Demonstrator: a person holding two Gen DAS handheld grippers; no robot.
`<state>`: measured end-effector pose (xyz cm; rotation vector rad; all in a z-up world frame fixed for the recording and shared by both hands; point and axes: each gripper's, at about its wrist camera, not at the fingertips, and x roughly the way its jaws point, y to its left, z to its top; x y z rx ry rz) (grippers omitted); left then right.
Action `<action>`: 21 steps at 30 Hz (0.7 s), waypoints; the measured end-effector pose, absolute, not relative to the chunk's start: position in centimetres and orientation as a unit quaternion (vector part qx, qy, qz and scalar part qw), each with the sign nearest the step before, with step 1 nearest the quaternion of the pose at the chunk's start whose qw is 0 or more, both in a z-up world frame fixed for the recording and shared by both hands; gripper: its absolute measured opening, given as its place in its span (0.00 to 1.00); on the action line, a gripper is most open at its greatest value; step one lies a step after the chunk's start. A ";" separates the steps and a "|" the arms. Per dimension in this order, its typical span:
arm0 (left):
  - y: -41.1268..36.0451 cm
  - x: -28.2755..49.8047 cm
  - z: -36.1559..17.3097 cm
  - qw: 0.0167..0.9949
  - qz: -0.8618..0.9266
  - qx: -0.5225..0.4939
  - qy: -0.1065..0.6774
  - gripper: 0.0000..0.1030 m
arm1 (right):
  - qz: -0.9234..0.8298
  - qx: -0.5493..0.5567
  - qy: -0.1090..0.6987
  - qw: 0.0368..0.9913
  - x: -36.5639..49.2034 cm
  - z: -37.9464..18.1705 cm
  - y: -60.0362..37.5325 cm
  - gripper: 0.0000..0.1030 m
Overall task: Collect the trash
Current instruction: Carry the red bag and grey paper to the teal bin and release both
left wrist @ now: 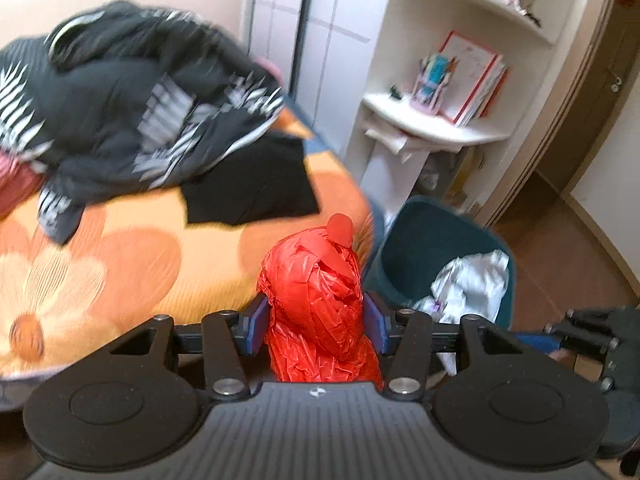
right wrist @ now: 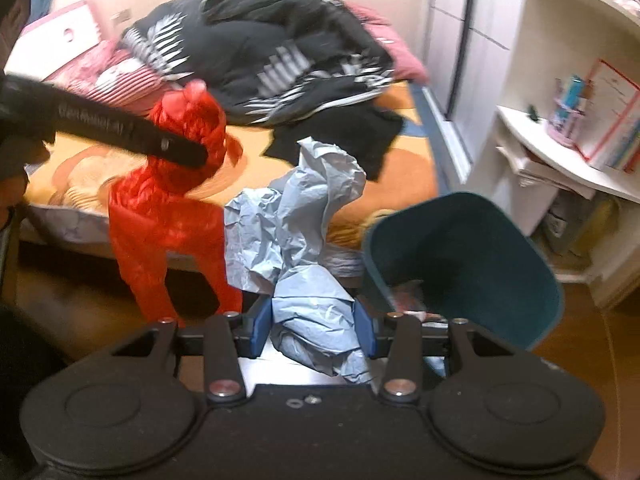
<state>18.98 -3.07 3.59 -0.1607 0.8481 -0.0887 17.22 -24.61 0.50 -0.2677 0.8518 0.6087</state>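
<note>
Bin: we saw the teal bin (right wrist: 472,264) beside the bed (left wrist: 132,248), its mouth unobstructed.
Left gripper (left wrist: 316,324): pinched a crinkled red bag (left wrist: 316,304).
Right gripper (right wrist: 314,330): clamped crumpled blue paper (right wrist: 304,240).

Both wrist views close, sharing bin (left wrist: 404,248), bed (right wrist: 404,168)

From my remote feed, a lived-in bedroom at home: a bed (right wrist: 400,168) under an orange flower-print sheet is heaped with a black-and-white leaf-patterned quilt (left wrist: 132,112) and dark clothing. White corner shelves (left wrist: 436,120) hold books and a pen cup, beside what appears, through the blur, to be a sliding wardrobe door (left wrist: 320,40). A teal waste bin (right wrist: 472,268) stands on the wood floor.
</note>
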 end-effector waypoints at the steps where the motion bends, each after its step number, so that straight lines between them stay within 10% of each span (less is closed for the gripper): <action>1: -3.8 19.7 4.0 0.910 -0.045 -0.076 0.405 0.48 | 0.284 -0.124 0.405 0.860 17.6 0.6 -25.1 0.41; 21: -19.0 31.2 1.3 0.905 -0.114 -0.007 0.409 0.48 | 0.183 -0.066 0.447 0.873 25.6 -2.6 -33.9 0.42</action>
